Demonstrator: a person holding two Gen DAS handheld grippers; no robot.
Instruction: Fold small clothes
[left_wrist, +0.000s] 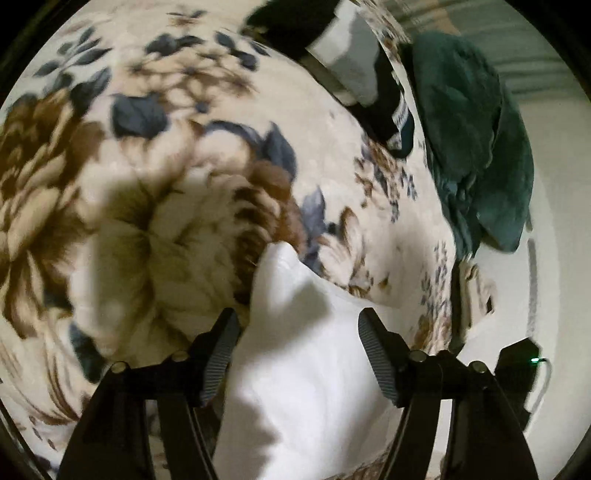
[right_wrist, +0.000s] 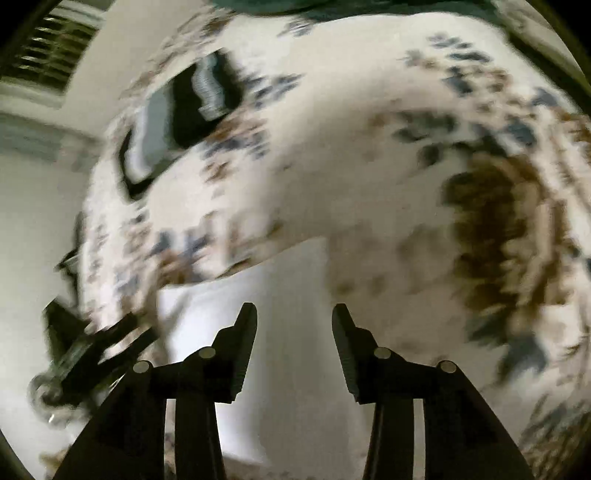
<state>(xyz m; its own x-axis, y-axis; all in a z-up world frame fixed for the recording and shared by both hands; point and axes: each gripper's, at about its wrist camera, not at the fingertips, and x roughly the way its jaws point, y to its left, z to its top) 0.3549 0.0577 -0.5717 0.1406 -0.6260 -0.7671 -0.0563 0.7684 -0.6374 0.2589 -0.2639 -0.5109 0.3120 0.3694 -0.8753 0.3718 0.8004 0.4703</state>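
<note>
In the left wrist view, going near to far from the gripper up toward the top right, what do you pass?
Left gripper, open → white cloth between its fingers → floral blanket → black-and-white clothes at the top; green garment lies right of those.

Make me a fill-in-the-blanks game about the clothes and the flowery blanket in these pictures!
1. The white cloth garment lies on a blanket printed with brown and blue ____.
2. The left gripper has its jaws ____, one on each side of the white garment.
3. The crumpled cloth near the blanket's edge is dark ____.
4. The right gripper points at the ____ garment.

Missing words: flowers; open; green; white
</note>
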